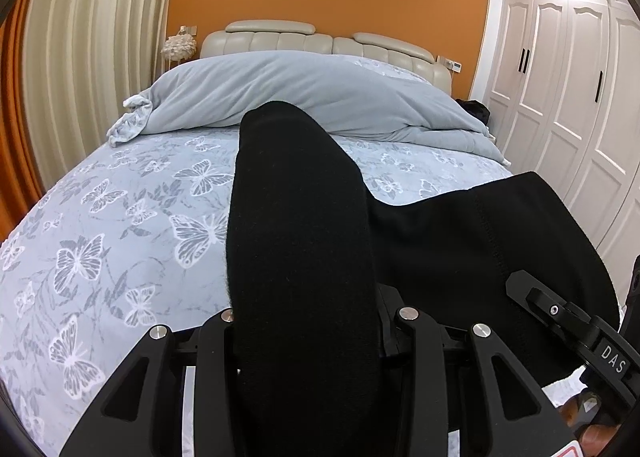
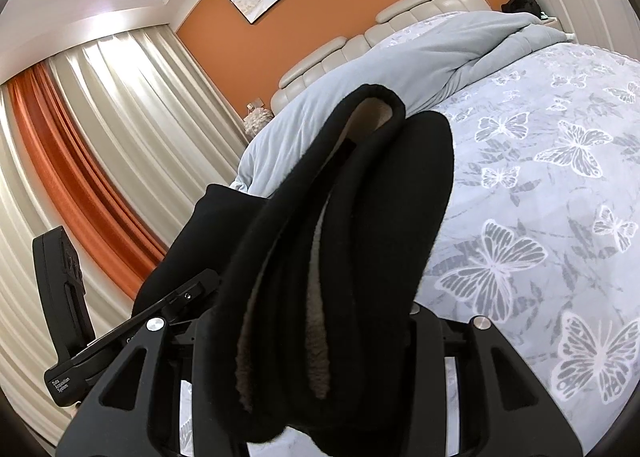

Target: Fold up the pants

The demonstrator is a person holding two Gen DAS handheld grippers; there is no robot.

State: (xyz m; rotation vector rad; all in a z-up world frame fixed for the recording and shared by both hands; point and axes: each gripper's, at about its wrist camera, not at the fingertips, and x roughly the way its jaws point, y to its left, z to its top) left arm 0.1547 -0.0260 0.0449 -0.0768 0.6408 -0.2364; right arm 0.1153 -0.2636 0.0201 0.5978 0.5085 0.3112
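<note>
Black fleece-lined pants [image 1: 304, 257] held up off the butterfly-print bedsheet [image 1: 120, 225], one gripper at each end of a bunched edge.

Left gripper [image 1: 308, 321] clamped on a thick roll of the cloth; right gripper [image 2: 320, 321] clamped on a bundle with pale lining showing. Judged: carrying or shaking-out stage, no fold laid yet. Next: lower and spread the pants flat, short of the grey duvet [image 1: 320, 97].

Black pants [image 1: 304, 257] hide both grippers' fingers, and their lower part runs off frame.
</note>
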